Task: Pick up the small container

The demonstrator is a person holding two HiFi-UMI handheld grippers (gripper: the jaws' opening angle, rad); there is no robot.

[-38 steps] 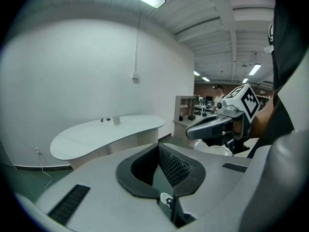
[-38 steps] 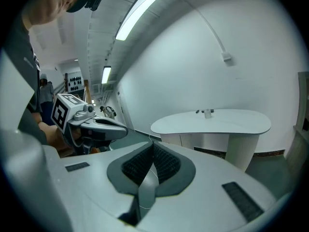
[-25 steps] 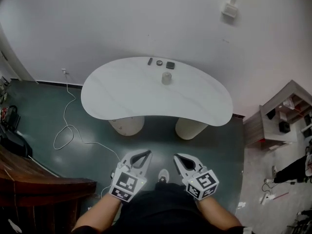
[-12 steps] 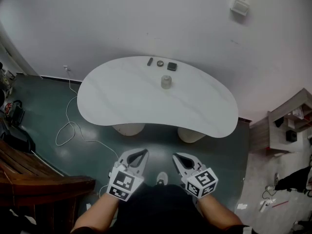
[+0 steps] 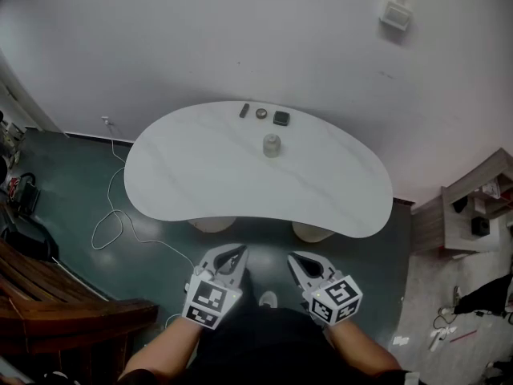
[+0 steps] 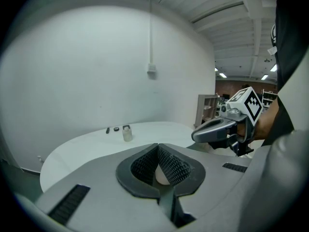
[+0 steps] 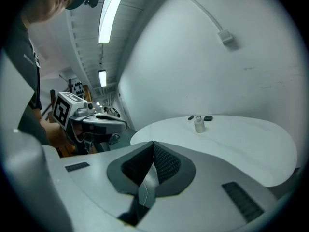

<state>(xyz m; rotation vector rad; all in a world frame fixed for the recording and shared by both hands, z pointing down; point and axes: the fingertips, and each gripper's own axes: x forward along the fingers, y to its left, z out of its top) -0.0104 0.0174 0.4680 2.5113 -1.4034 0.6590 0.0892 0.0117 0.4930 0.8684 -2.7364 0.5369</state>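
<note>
Walked up a bit closer to the table [image 5: 200, 175]. The small container [image 5: 272, 145] sits near its far edge, well out of reach. Left gripper [image 5: 232, 259] and right gripper [image 5: 303, 265] are both closed, empty.

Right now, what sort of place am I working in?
Likely a workshop or lab space rather than a home: a lone white table carrying the small container against a bare wall, open shelving off to the side, and a ceiling strip light overhead.
</note>
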